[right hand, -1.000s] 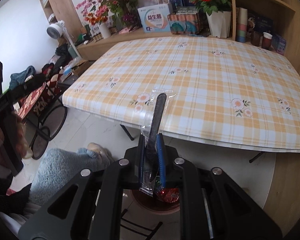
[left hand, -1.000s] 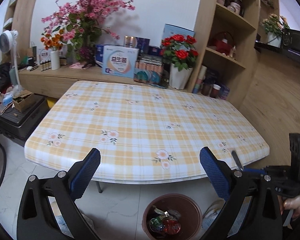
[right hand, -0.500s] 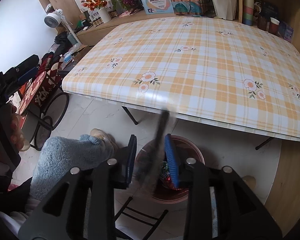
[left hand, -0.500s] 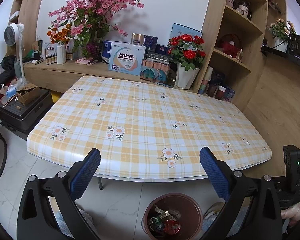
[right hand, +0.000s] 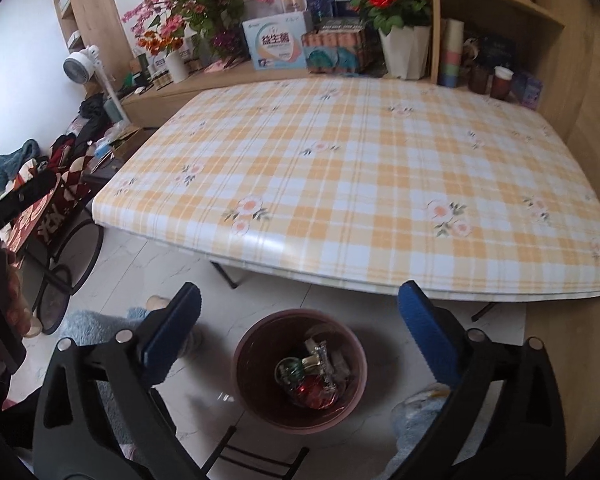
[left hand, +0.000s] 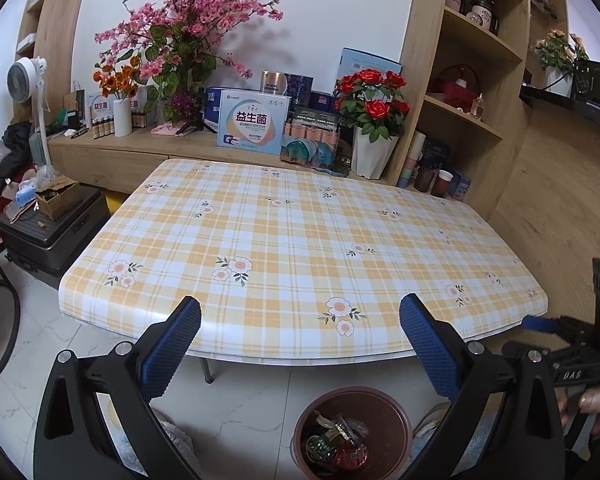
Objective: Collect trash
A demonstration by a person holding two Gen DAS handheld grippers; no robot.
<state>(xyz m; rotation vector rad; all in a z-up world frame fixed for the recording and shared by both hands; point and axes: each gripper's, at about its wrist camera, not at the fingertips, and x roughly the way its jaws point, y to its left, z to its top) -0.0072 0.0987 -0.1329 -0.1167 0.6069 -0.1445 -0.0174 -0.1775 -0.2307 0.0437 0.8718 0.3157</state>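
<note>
A brown round trash bin [right hand: 300, 368] stands on the floor in front of the table and holds several wrappers [right hand: 314, 376]. It also shows in the left wrist view [left hand: 352, 432]. My right gripper [right hand: 298, 336] is open and empty, just above the bin. My left gripper [left hand: 300, 344] is open and empty, over the table's front edge above the bin. The right gripper's body shows at the right edge of the left wrist view [left hand: 572, 360]. The table [left hand: 300, 240] has a yellow plaid cloth with no trash on it.
A wooden sideboard [left hand: 112, 156] behind the table carries flower vases, boxes and a white pot of red roses [left hand: 370, 128]. Shelves [left hand: 468, 80] stand at the right. A black suitcase [left hand: 48, 232] and a fan [left hand: 24, 80] are at the left.
My right gripper opened and the black wrapped item it held dropped out of it; it is no longer between the fingers. The left gripper rose slightly and stayed open.
</note>
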